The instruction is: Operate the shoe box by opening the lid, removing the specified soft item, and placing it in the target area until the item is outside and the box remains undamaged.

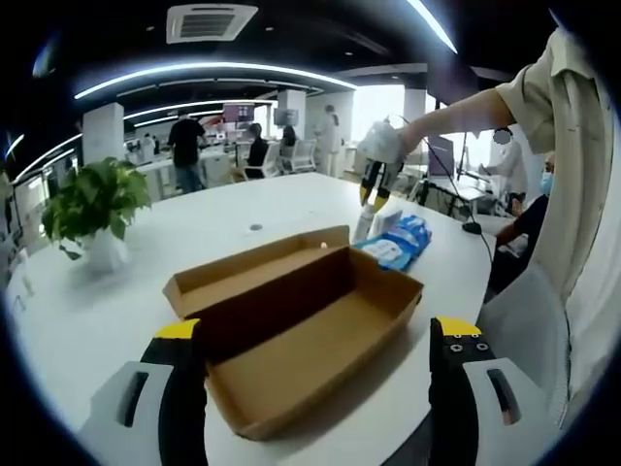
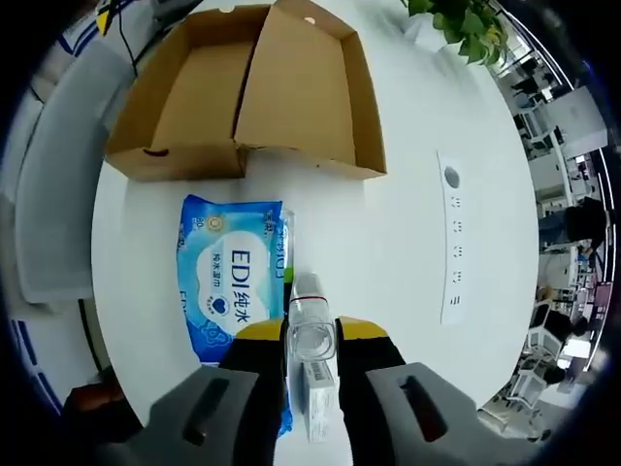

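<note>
The cardboard shoe box [image 1: 310,330] lies open on the white table, its lid [image 1: 247,267] folded back and its inside bare. My left gripper [image 1: 315,335] is open, its jaws wide apart on either side of the box's near end. Beyond the box, a blue pack of wet wipes [image 1: 398,241] rests on the table. A hand holds my right gripper [image 1: 374,189] above that pack. Looking down in the right gripper view, my right gripper [image 2: 310,335] is shut on a small clear bottle [image 2: 310,296], beside the wipes pack [image 2: 231,277] and short of the box [image 2: 243,87].
A potted plant [image 1: 92,209] stands at the table's far left corner and also shows as leaves [image 2: 466,24]. A socket strip [image 2: 451,238] is set into the table [image 2: 408,223]. The person's sleeve [image 1: 582,194] is at the right. People and desks are far behind.
</note>
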